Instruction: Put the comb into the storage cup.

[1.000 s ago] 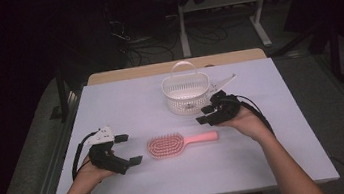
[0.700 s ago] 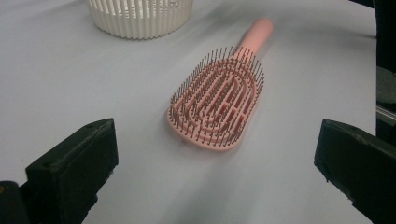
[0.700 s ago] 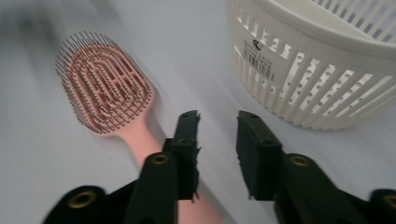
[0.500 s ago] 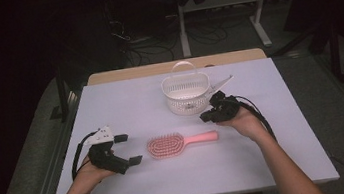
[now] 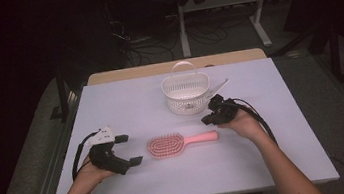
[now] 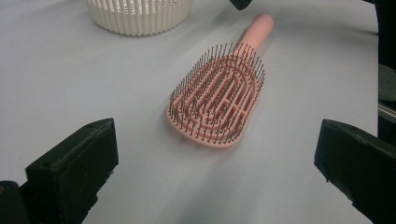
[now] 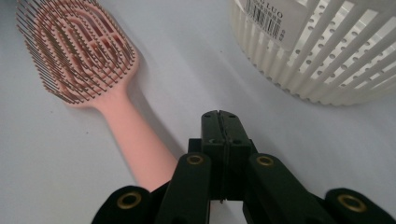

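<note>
- pink hairbrush (image 5: 181, 142) lies flat on the white table (image 5: 279, 163), bristles up, near the middle, in front of the white basket (image 5: 187, 95)
- in the high view its long axis runs left-right across the table: head toward the person's left, handle end toward the right hand
- in the left gripper view the brush (image 6: 217, 100) points away, handle tip toward the far top, basket wall (image 6: 140, 16) just left of it
- basket is slatted plastic with a hoop handle, standing upright, apart from the brush
- sticker on the basket wall in the right gripper view: barcode plus the letters "LUO" (image 7: 275, 16); the remaining print is too small to read
- right gripper (image 5: 216, 113): jaws have just closed, pads pressed flat together in its own view (image 7: 220, 122), nothing between them
- its tip sits just above the brush handle end, between handle and basket; whether it touches the handle I can't tell
- left gripper (image 5: 126, 150): jaws wide apart, nothing between them, resting near the table's left front, aimed at the brush head, clear of it
</note>
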`<state>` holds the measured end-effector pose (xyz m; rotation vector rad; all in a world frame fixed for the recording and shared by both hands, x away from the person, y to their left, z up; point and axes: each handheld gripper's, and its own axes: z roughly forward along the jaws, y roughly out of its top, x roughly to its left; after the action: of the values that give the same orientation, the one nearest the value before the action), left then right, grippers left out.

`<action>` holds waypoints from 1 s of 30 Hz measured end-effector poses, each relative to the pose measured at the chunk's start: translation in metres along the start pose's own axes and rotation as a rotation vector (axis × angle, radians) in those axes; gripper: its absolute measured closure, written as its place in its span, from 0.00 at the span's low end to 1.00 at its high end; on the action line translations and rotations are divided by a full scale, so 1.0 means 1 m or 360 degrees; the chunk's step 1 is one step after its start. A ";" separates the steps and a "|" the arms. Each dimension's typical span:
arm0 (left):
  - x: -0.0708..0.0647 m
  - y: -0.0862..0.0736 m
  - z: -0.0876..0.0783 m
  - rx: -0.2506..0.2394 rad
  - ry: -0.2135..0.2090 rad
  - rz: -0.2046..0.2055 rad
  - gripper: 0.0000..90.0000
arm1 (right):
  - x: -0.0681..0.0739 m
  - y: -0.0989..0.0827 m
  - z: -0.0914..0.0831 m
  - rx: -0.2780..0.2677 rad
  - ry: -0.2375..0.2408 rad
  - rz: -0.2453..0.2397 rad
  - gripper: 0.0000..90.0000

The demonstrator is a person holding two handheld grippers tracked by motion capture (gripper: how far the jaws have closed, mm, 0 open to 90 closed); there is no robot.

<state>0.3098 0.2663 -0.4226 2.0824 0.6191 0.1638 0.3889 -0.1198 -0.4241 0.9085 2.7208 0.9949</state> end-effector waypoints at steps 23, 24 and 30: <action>0.000 0.000 -0.001 -0.0004 0.0000 -0.0004 0.00 | -0.001 -0.012 0.015 0.0127 0.0051 -0.0060 0.98; 0.001 0.000 -0.001 -0.0004 0.0002 -0.0006 0.00 | 0.000 -0.012 0.015 0.0130 0.0046 -0.0063 0.98; 0.001 0.000 -0.001 -0.0001 0.0001 -0.0004 0.00 | 0.000 -0.013 0.014 0.0133 0.0055 -0.0058 0.99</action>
<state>0.3101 0.2671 -0.4223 2.0806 0.6224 0.1635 0.3867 -0.1198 -0.4433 0.8593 2.8161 0.9047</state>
